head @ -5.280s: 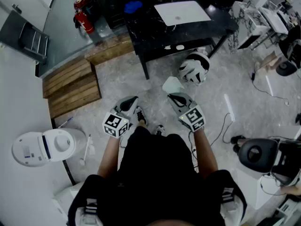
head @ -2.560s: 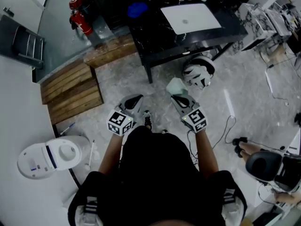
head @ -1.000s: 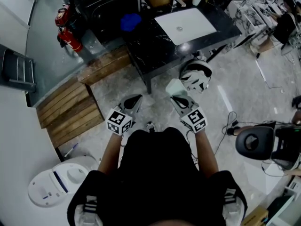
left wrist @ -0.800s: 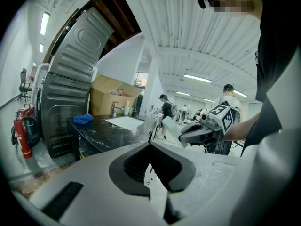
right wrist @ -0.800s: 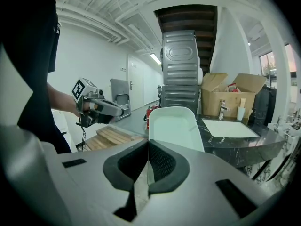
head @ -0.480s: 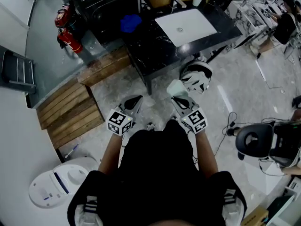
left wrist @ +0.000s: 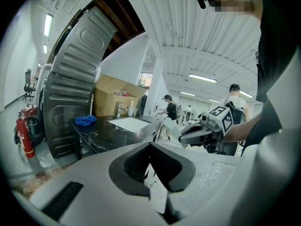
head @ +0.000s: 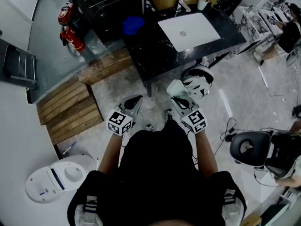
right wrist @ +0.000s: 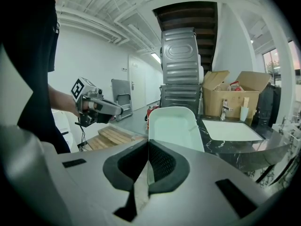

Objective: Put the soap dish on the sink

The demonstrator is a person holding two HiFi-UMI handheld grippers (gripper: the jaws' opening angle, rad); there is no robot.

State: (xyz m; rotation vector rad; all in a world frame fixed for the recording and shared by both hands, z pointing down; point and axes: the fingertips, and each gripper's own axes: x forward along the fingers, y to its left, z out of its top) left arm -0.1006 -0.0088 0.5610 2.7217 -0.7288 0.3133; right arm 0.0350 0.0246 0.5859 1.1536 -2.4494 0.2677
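R claw pinches the soap dish by 1 thin edge. The dish sticks up ahead of it, well apart from the sink at 12 o'clock in the black table. L claw is closed up, nothing in it. Risk: w/ so narrow a grip the dish may pivot or slip on a jolt. A hard set-down could chip it or send it sliding into the basin.
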